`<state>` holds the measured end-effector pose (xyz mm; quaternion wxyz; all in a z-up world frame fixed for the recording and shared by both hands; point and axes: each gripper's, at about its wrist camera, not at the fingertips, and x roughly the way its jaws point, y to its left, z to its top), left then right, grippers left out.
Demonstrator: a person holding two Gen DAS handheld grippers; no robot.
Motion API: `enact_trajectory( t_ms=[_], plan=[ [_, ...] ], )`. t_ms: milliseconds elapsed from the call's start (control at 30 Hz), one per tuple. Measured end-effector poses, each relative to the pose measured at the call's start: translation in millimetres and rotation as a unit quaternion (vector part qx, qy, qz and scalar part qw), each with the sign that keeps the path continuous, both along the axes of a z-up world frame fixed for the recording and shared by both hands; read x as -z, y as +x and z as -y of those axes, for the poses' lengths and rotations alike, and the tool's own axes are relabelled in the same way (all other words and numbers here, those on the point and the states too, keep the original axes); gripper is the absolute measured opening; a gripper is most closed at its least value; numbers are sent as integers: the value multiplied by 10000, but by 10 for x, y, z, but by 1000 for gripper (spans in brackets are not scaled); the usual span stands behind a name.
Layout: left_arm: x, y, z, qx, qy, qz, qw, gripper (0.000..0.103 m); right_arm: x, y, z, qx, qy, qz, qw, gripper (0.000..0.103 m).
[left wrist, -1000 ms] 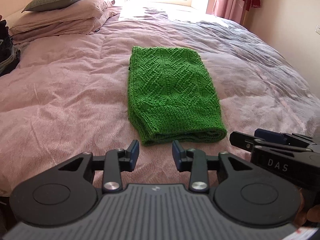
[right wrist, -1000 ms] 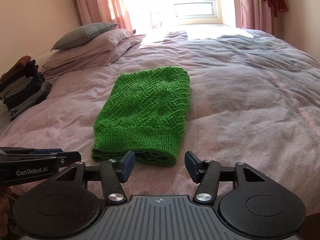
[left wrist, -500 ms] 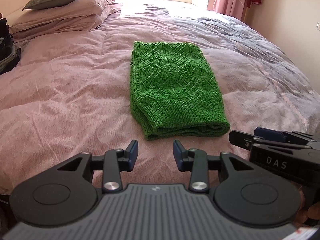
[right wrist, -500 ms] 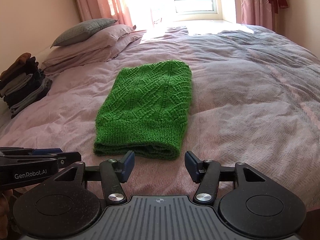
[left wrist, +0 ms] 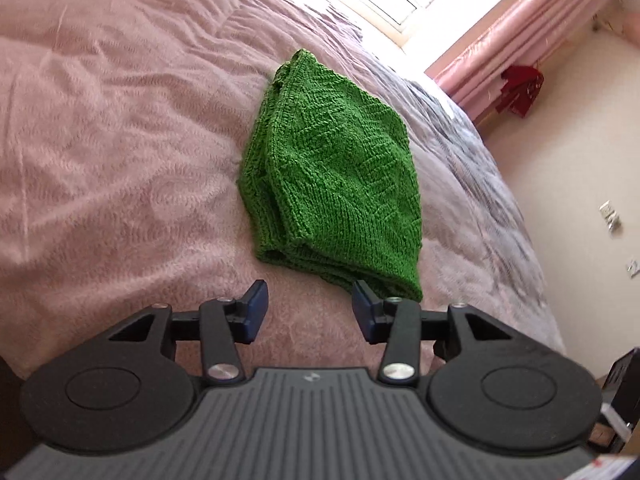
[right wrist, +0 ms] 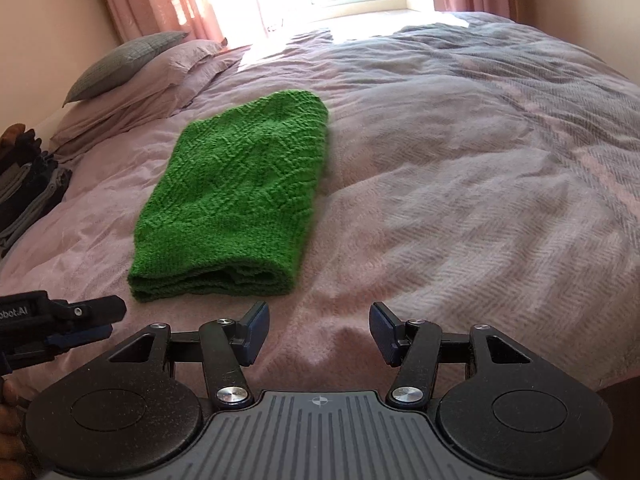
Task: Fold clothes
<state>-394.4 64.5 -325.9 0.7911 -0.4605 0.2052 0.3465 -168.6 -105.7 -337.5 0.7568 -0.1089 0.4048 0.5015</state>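
Left wrist view: left gripper (left wrist: 306,310), jaws parted and just been opening, nothing between them. Green knitted garment (left wrist: 332,168), folded, lies on the pink bedspread (left wrist: 104,140) at 12 o'clock, its near corner beside the right fingertip (left wrist: 362,300). Red cloth (left wrist: 520,90) at 2 o'clock, seen here only.

Right wrist view: right gripper (right wrist: 318,330), released, empty. Garment at 11 o'clock. Pillows (right wrist: 132,80) at 10 o'clock and a stack of dark clothes (right wrist: 28,184) at 9 o'clock.
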Motion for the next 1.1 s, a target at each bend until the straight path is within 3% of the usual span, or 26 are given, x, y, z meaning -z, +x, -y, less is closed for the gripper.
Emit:
enact_trajectory(
  t_ms=[167,267,367,467,500,533,600,767,933,1033,1100],
  plan=[
    [272,36,-173,-569,-477,681,9949,54,61,197,55,206,-17,-56,9998,53],
    [370,92,-233,-879,-582,892,9904,61,96,294,54,285,-23,-119,9995,53],
    [445,130,-275,-1152,-599,1089,9855,62,131,366,23,290,-3,-163,9994,53],
    [471,177,-299,-1266,-484,1081,9849,50,162,416,-6,288,19,-173,9994,53],
    [464,177,-302,-1270,-398,1099,9850,31,166,432,-16,291,35,-179,9994,53],
    [444,175,-315,-1260,-327,1074,9857,20,168,445,-23,293,48,-179,9994,53],
    [371,147,-328,-1283,-173,998,9865,13,163,467,-58,298,71,-178,9994,53],
    [-56,-41,-450,-1067,510,515,9916,11,128,543,-79,289,132,-162,9994,53],
    [-524,-564,-843,-1058,1021,-81,9891,11,90,560,-76,237,171,-219,9993,53],
    [-625,-836,-1135,-1168,1166,-570,9846,11,78,562,-136,50,258,-458,9986,53],
    [-525,-1003,-1293,-1184,915,-644,9866,12,83,541,-234,-191,309,-604,9975,53]
  ],
)
